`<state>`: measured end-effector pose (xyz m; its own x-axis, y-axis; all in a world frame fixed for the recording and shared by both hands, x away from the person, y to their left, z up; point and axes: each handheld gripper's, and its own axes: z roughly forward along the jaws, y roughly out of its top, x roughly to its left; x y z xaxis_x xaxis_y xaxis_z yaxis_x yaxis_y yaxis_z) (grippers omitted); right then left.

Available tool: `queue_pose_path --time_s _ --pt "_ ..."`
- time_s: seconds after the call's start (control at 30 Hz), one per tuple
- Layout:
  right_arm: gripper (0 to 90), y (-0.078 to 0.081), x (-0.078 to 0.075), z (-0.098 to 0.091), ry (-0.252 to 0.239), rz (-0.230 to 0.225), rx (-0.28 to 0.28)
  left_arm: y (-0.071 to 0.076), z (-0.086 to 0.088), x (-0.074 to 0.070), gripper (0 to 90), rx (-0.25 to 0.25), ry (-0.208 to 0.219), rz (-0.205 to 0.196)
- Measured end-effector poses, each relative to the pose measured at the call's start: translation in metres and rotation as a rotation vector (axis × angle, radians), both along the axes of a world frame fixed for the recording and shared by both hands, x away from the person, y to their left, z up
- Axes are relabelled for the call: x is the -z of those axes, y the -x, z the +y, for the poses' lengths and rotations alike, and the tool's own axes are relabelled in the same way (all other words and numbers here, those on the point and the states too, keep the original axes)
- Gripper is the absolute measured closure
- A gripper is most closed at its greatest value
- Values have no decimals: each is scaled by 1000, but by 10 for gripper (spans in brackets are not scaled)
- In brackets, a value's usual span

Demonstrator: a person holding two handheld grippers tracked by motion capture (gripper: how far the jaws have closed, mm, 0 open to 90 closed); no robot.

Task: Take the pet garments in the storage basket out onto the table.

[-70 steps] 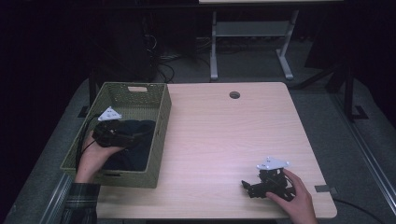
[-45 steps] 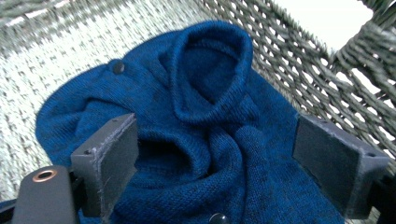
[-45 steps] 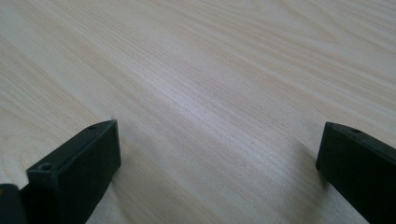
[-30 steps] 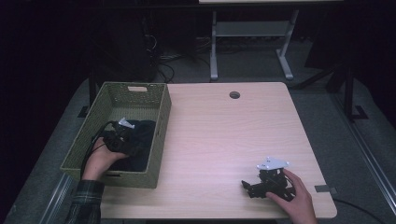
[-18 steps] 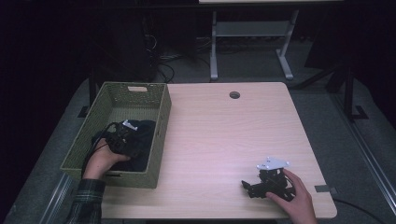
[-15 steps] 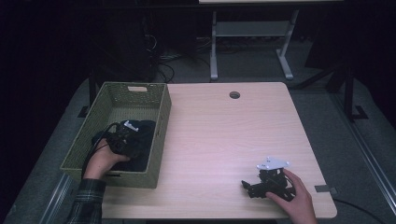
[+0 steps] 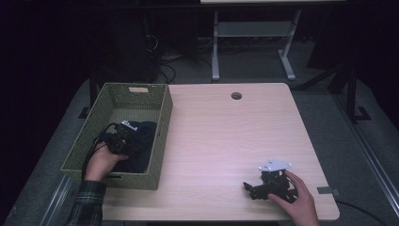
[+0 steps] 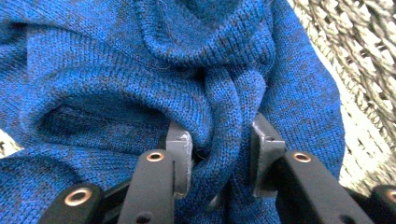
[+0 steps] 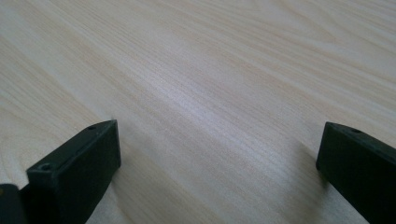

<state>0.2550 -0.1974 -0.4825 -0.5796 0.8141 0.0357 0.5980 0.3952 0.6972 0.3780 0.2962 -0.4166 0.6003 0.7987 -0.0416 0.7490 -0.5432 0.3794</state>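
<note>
A blue knit sweater (image 8: 116, 70) lies bunched inside a green woven basket (image 7: 162, 117) on the left side of the table; in the high view the sweater (image 7: 145, 135) looks dark. My left gripper (image 7: 123, 137) is down in the basket, pressed into the cloth. In the left gripper view my left gripper (image 8: 219, 149) has a thick fold of the sweater squeezed between its two pads. My right gripper (image 7: 249, 187) rests on the wooden table near the front right edge. In the right gripper view my right gripper (image 9: 219, 140) stands open with bare tabletop between its jaws.
The basket's woven wall (image 8: 364, 60) is close on the right of the left gripper view. The light wooden table (image 7: 235, 136) has a round cable hole (image 7: 236, 95) at the back. Dark floor and a white desk frame (image 7: 249, 42) lie beyond.
My left gripper moved from the basket's left side toward its middle, dropped onto the sweater and took hold of a fold. The right gripper has stayed still.
</note>
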Motion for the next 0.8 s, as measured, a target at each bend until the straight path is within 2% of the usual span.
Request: queue_pose_path --time_s 0.1,0.4,0.63,0.8 --pt "0 0 0 0 1 -2 -1 0 4 -5 684 -15 35 -26" --pt "0 0 0 0 -1 1 -1 5 15 -23 696 -68 142 -155" --pt "0 0 0 0 1 0 -1 10 28 -39 704 -123 242 -269" --pt "0 0 0 0 2 -1 -1 15 37 -48 705 -153 334 -339"
